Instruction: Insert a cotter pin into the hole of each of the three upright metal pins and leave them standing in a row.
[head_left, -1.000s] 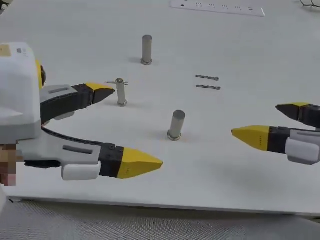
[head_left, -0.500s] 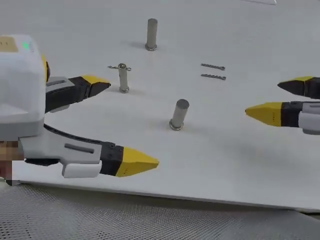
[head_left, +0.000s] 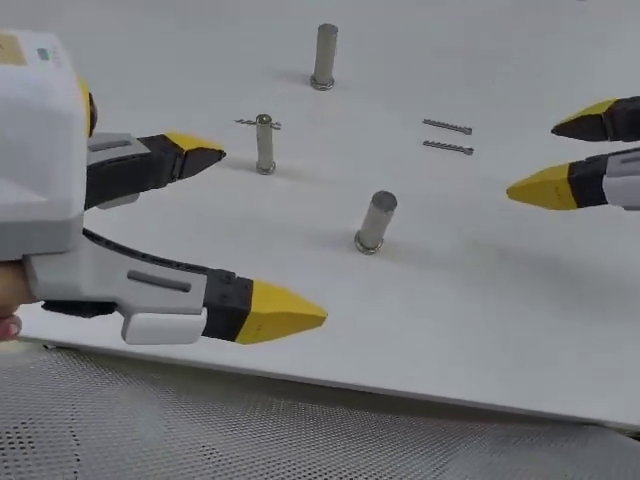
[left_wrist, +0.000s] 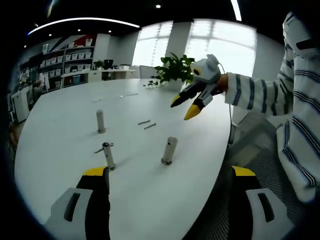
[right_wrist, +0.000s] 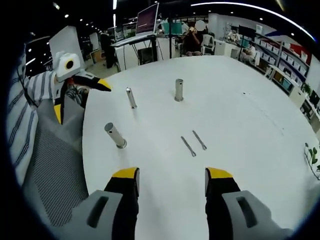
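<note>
White table (head_left: 480, 330), metal pins (head_left: 376, 220), seemingly office shelving (left_wrist: 70, 55)

The left gripper (head_left: 272, 236) and right gripper (head_left: 530, 158) hover well apart, jaws spread wide.

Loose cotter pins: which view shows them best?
Right gripper view: the cotter pins lie close ahead of its open jaws, clearly two. Head view shows them small and distant; left gripper view, as tiny slivers.

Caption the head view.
Open left gripper and right gripper flank three metal pins, one pinned; two cotter pins loose.
</note>
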